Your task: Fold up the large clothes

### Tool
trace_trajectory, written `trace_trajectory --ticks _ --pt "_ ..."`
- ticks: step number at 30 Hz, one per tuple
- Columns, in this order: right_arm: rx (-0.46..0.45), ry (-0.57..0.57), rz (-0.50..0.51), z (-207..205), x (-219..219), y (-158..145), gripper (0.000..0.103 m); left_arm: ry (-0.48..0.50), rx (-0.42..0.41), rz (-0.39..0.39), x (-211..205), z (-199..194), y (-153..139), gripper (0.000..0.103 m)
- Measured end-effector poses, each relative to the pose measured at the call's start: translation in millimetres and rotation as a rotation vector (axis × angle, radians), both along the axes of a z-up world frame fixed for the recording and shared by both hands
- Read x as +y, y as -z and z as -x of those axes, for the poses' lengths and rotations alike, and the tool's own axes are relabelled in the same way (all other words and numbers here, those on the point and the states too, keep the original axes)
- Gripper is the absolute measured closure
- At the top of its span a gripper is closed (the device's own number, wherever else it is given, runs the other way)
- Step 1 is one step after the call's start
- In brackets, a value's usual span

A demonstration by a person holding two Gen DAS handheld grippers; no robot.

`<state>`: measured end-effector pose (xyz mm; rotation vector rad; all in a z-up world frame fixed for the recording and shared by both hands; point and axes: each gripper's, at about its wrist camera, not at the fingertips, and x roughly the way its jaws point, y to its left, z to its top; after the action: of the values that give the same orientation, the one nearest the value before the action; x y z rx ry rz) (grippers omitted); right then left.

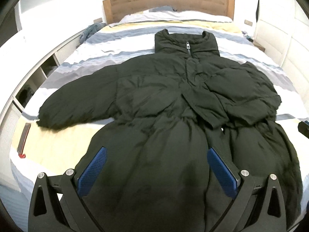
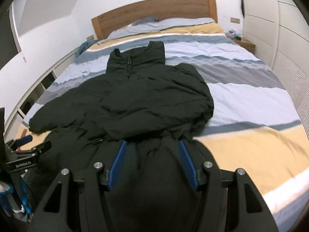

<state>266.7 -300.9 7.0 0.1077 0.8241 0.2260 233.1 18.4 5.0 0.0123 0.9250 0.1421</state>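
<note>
One puffy, quilted black coat (image 1: 164, 100) on striped bedding (image 2: 241, 96).

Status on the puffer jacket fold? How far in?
Done: the dark padded puffer jacket lies front-up and zipped on the striped bed cover, with its right sleeve already folded across the chest. In hand: nothing clearly gripped; left gripper and right gripper both hang open over the hem. Left: the outstretched left sleeve, then folding the body up.
</note>
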Motion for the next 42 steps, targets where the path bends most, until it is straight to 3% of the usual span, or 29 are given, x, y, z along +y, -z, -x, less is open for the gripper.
trace_trajectory --ticks 7,16,31,42 --pt "-0.041 0.027 -0.056 69 24 -27 0.048 0.001 -0.055 0.058 16 56 -27 0.001" --pt "-0.082 0.104 -0.051 119 38 -54 0.048 -0.006 -0.143 0.081 44 114 -54 0.001" --pt "-0.105 0.141 -0.028 144 61 -70 0.048 0.056 -0.177 0.124 57 162 -63 0.001" --pt "-0.107 0.152 -0.02 143 61 -68 0.048 0.035 -0.23 0.125 76 172 -72 0.001"
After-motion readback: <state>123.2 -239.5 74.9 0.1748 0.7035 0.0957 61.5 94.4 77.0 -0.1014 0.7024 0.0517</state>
